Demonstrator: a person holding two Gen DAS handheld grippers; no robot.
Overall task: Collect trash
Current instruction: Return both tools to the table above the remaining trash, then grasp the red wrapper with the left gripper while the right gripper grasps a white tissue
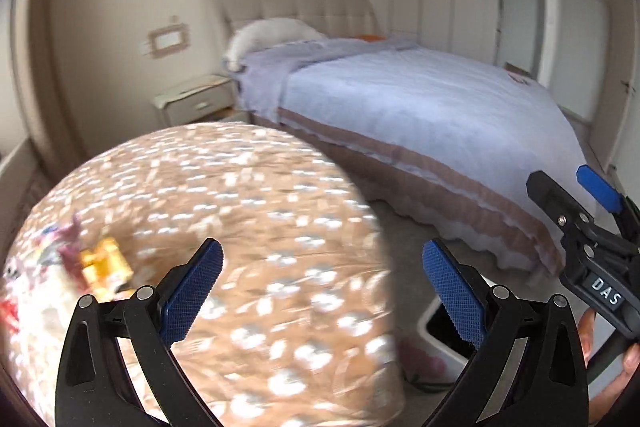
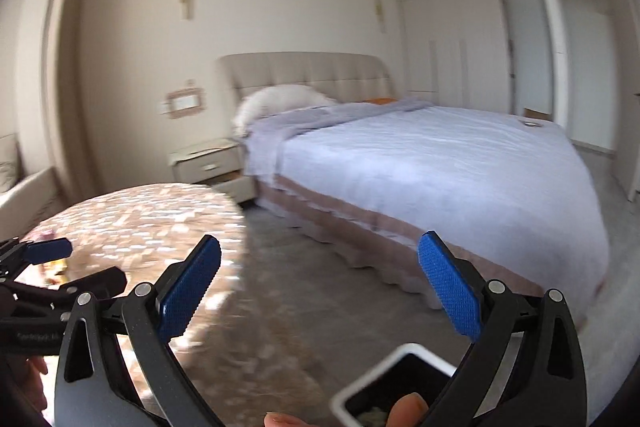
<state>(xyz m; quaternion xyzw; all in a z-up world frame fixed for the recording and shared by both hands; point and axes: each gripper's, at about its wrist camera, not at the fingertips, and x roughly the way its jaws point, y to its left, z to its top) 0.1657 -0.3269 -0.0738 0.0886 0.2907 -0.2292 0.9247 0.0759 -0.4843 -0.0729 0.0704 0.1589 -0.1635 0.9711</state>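
Observation:
A heap of trash [image 1: 68, 267], with a yellow wrapper [image 1: 105, 261] and red and white scraps, lies at the left edge of a round table with a patterned brown cloth [image 1: 248, 211]. My left gripper [image 1: 322, 291] is open and empty above the table, right of the trash. My right gripper [image 2: 320, 291] is open and empty over the floor, with a white waste bin [image 2: 400, 383] with a dark inside just below it. The bin also shows in the left wrist view [image 1: 436, 331]. A little of the trash shows in the right wrist view [image 2: 56, 267], blurred.
A large bed with a pale blue cover [image 2: 440, 163] fills the right half of the room. A nightstand [image 2: 208, 161] stands by its padded headboard. Grey carpet [image 2: 304, 267] lies between table and bed. Wardrobe doors [image 2: 452, 43] line the far wall.

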